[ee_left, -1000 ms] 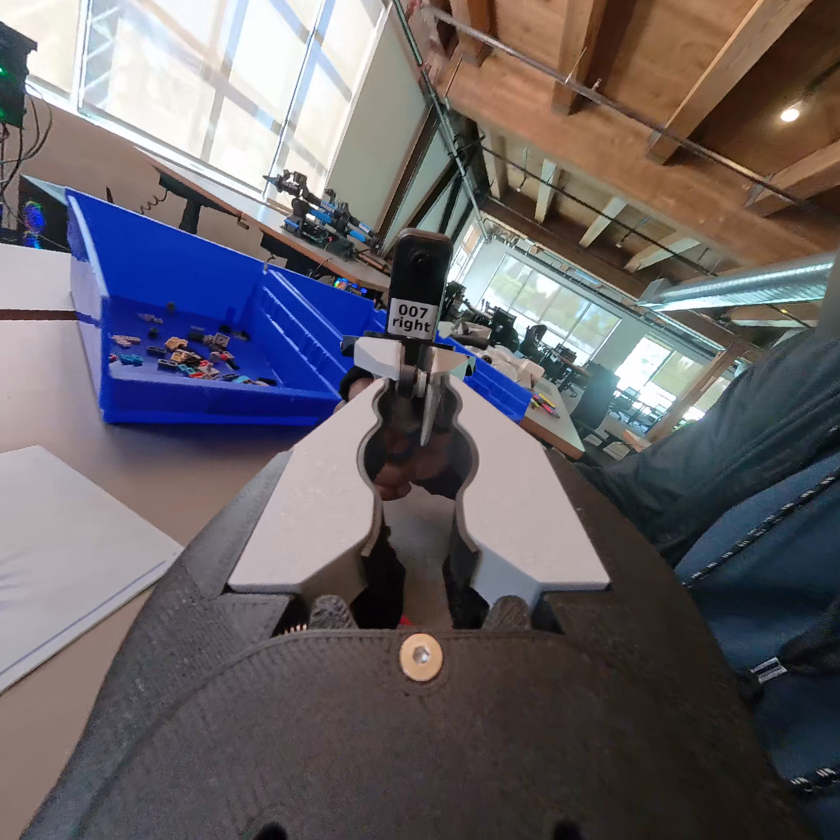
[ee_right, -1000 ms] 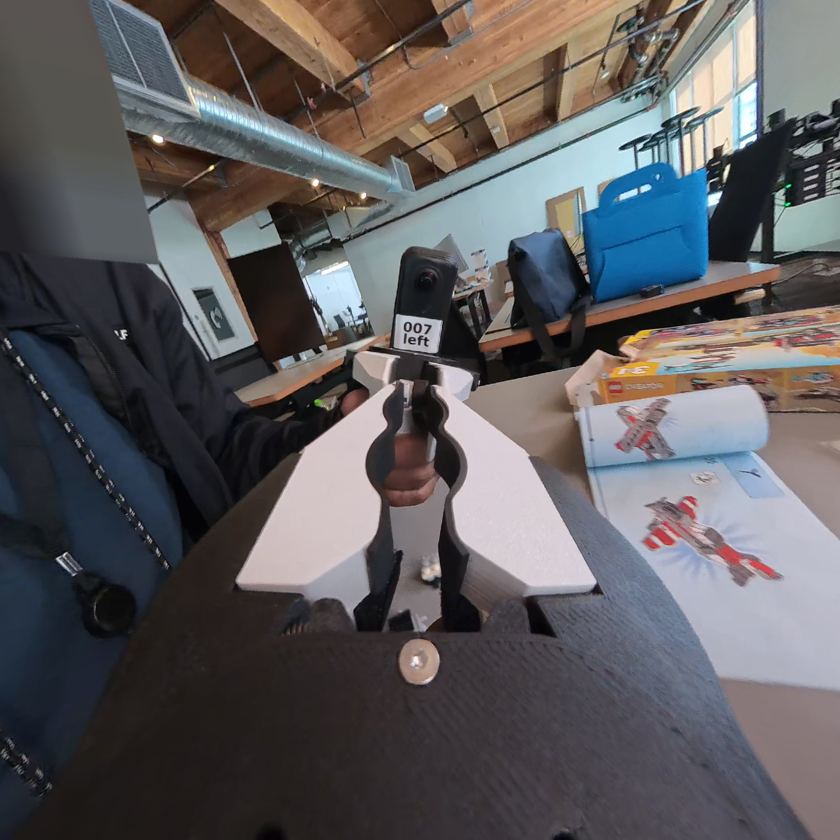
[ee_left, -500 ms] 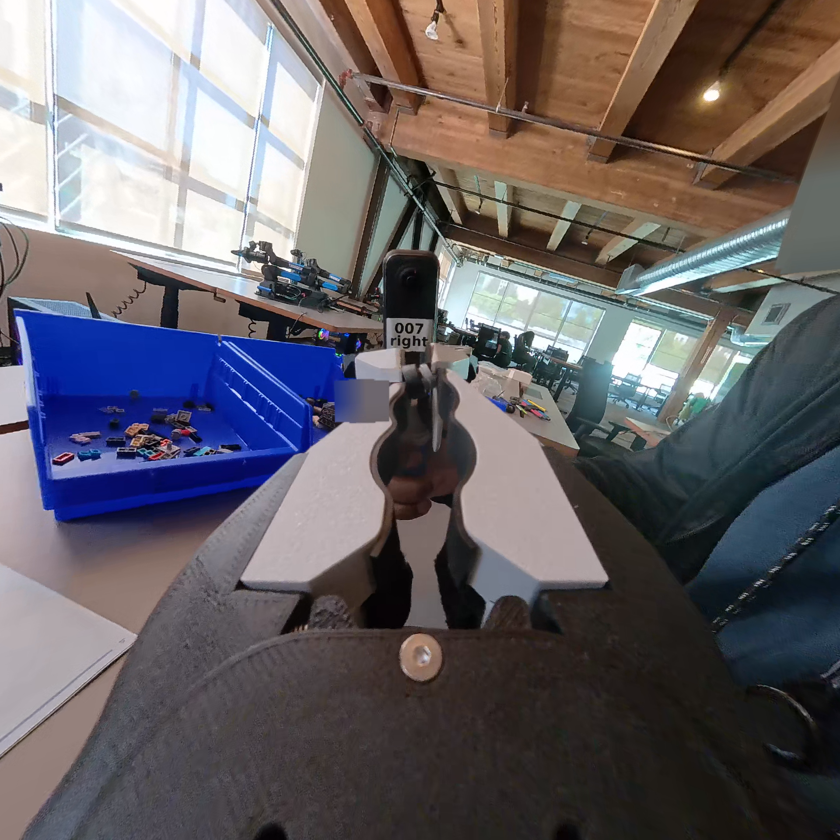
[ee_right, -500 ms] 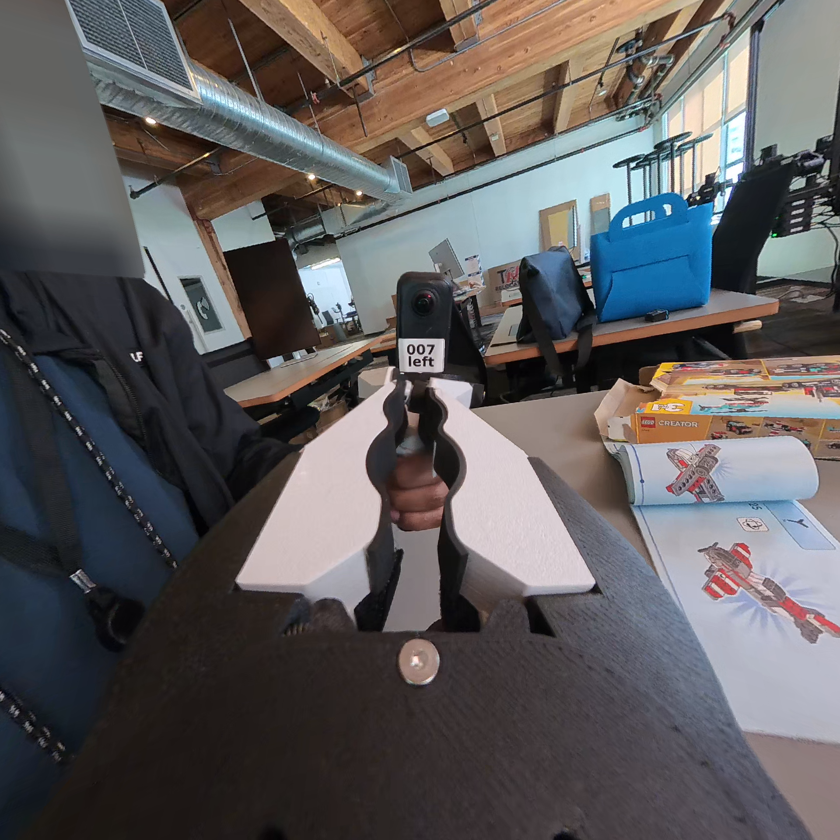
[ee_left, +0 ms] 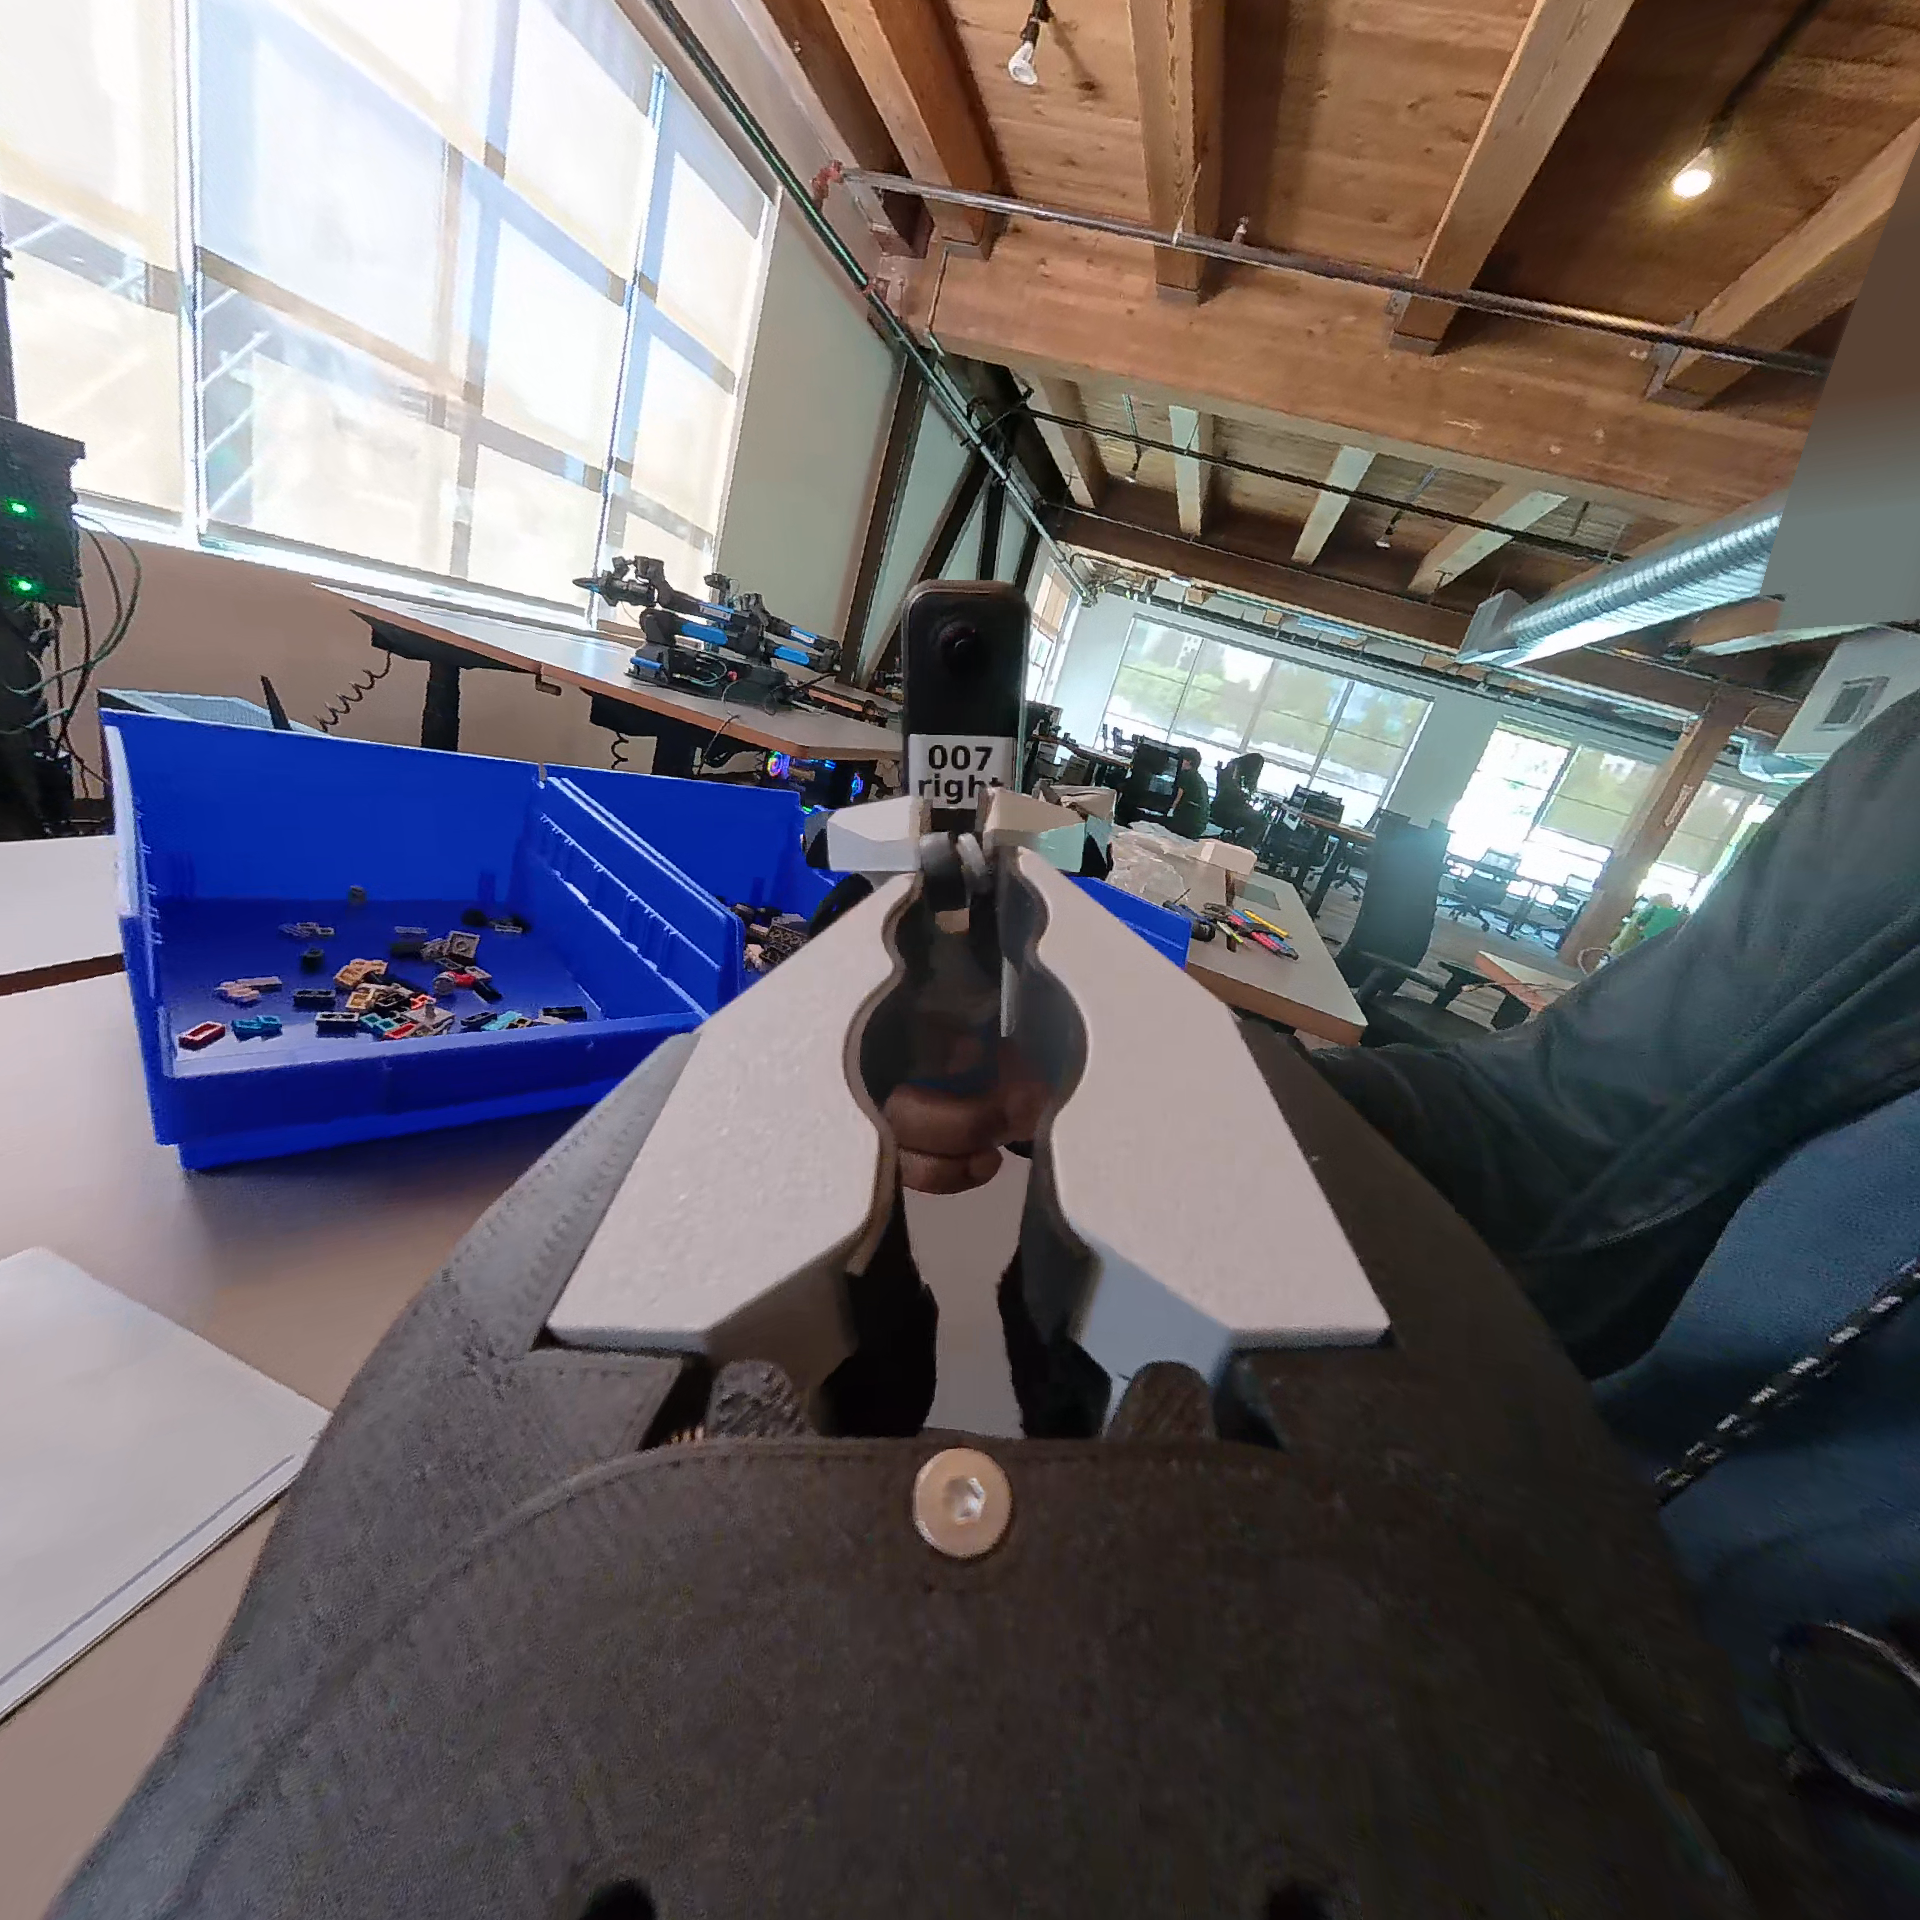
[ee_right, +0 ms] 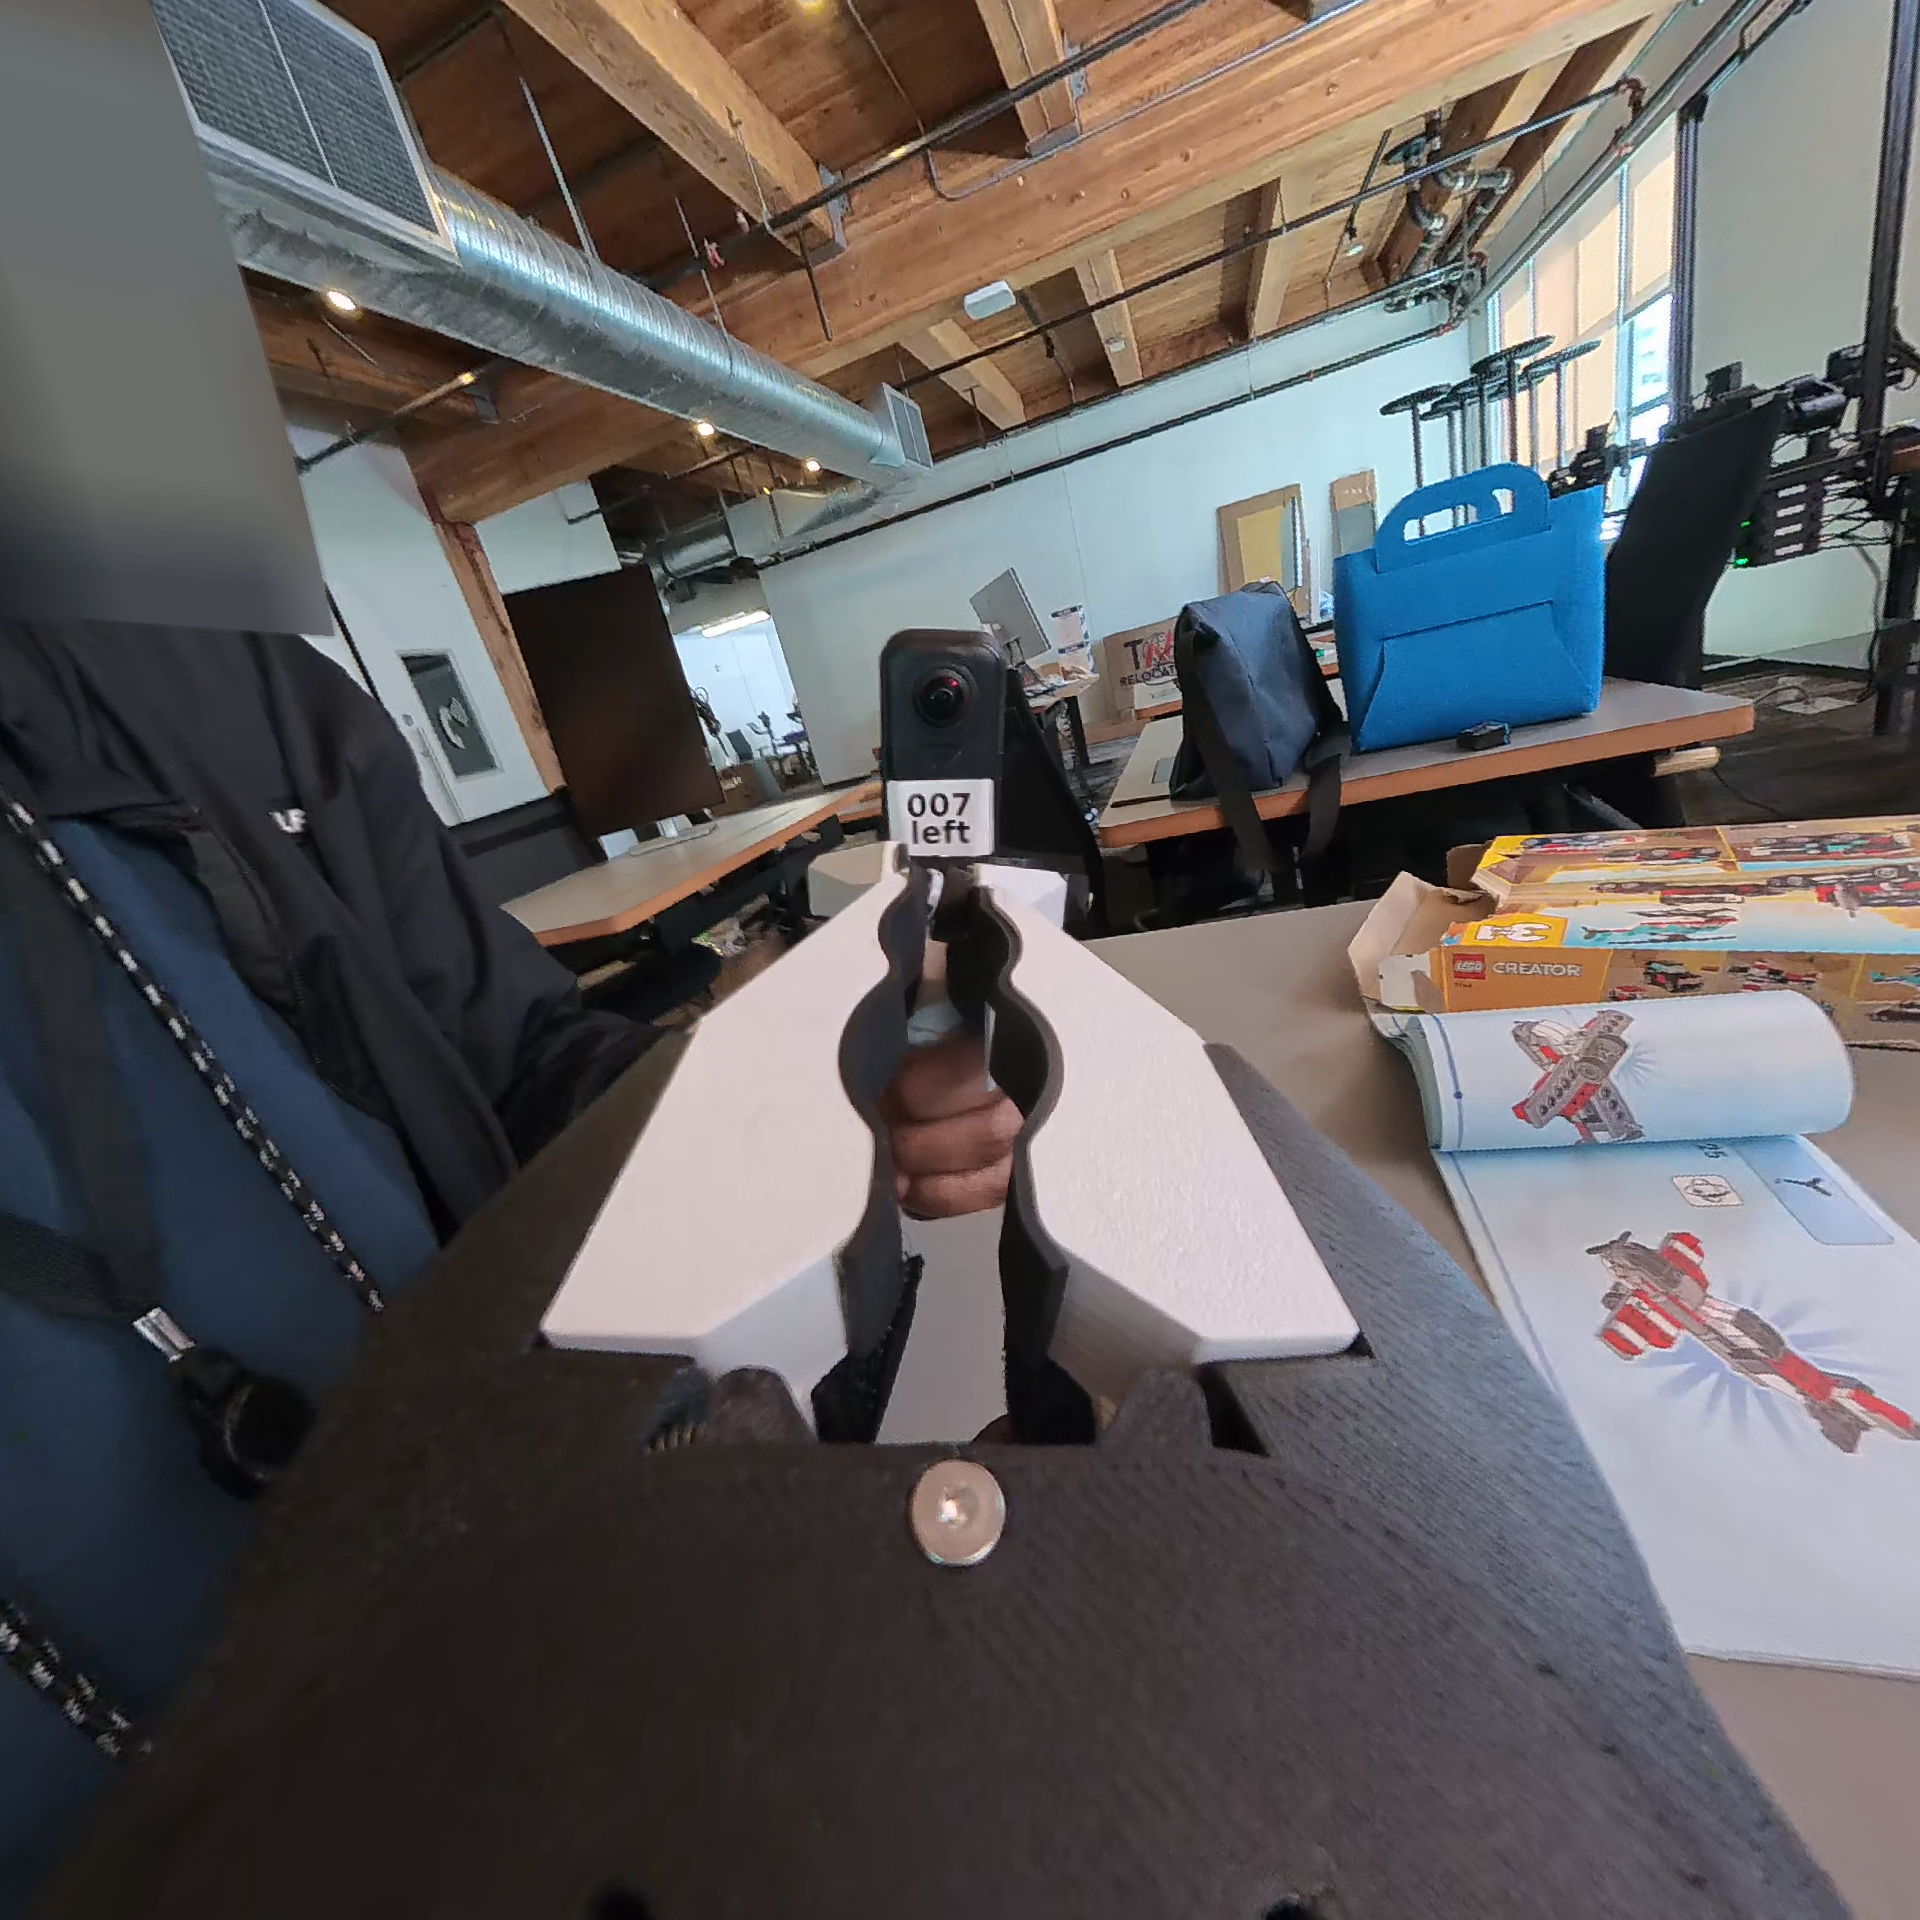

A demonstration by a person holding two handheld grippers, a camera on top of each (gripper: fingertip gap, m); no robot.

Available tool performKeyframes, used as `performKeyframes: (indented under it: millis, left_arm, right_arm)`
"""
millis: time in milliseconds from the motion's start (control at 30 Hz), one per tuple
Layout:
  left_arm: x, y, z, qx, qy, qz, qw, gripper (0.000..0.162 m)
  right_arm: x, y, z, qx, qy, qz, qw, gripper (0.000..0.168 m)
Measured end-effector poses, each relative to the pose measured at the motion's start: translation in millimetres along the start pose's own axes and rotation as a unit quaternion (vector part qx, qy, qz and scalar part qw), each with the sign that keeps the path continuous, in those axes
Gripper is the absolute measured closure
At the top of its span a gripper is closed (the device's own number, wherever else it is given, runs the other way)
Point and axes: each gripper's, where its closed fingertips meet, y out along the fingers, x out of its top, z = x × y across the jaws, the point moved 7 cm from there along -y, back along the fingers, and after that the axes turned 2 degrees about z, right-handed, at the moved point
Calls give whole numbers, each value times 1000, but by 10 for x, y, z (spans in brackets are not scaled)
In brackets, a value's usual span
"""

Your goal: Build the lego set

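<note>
Both claws, left (ee_left: 961, 914) and right (ee_right: 951, 914), face each other tip to tip, nearly closed, holding nothing visible; bricks (ee_left: 384, 997) lie loose in the bin (ee_left: 416, 1091), so building seems barely begun.

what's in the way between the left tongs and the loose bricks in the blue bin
Only the near wall of the blue bin: the loose bricks lie behind it, left of the left tongs. The right tongs sit straight ahead, off that line.
</note>
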Motion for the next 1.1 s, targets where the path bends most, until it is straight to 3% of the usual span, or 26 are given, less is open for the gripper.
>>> performKeyframes:
  millis: [267,767,1100]
  left_arm:
    - [-31,-42,5,-21,-27,-37,999,151]
    - [-54,-80,-97,-90,-26,-20,995,151]
    - [-67,-97,-65,-6,63,67,996,152]
  right_arm:
    - [-7,51,15,4,-33,0,999,160]
    - [-54,91,86,111,60,-2,992,159]
    - [-43,23,61,33,-11,101,994,159]
